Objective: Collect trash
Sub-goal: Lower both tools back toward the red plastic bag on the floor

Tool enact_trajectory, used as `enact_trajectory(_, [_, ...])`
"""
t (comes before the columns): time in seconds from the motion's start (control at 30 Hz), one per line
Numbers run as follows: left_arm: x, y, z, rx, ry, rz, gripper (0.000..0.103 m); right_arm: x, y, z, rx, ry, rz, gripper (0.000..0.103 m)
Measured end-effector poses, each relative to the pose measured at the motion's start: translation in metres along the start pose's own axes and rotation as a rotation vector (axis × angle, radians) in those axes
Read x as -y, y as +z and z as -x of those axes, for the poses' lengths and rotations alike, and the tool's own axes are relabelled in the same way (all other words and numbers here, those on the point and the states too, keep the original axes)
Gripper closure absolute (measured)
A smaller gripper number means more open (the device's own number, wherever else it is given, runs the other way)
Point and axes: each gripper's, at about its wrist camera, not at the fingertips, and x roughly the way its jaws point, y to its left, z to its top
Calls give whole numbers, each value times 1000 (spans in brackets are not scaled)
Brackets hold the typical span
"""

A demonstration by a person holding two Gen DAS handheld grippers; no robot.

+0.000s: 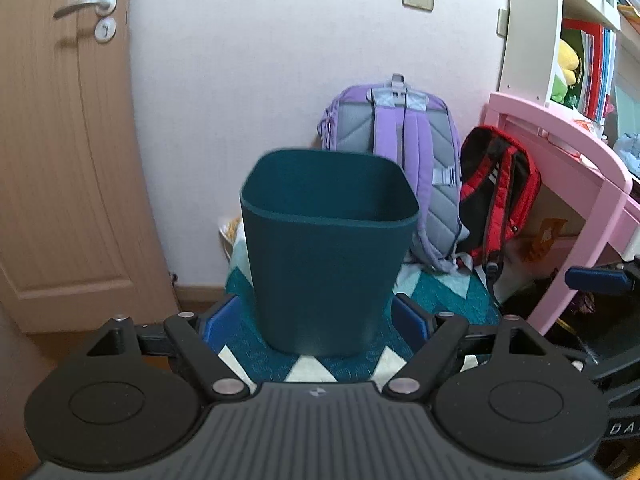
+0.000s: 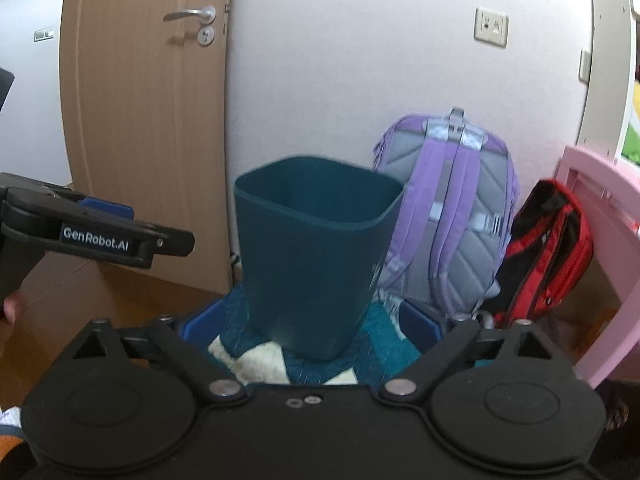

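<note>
A dark teal waste bin [image 1: 326, 248] stands upright on a teal and white rug [image 1: 308, 364], seen also in the right wrist view [image 2: 312, 264]. Its inside is hidden from both views. My left gripper [image 1: 316, 320] is open and empty, its blue fingertips [image 1: 218, 322] low on either side of the bin's base and nearer than it. My right gripper [image 2: 310, 324] is open and empty, close in front of the bin. The left gripper's side [image 2: 100, 232] shows at the left of the right wrist view. No trash item shows in either view.
A purple backpack [image 1: 400, 152] and a red and black backpack [image 1: 496, 200] lean on the wall behind the bin. A pink desk [image 1: 568, 148] with a white bookshelf [image 1: 560, 20] stands at the right. A wooden door [image 1: 64, 140] is at the left.
</note>
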Motion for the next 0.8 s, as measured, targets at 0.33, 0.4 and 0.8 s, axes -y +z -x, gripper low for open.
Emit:
enact_trajectory(0.33, [-1,-61,-32,-50,13,32,0,-9,-68,-29,-76,53,-44,0])
enact_trajectory(0.4, [-2,-75,-46,-72,10,31,0,-12,-86,-39,-91,61,-48,0])
enact_trajectory(0.8, [-18,-158,-151,-247,-19,77,0,-25,-200,-136,-306,57,-87,1])
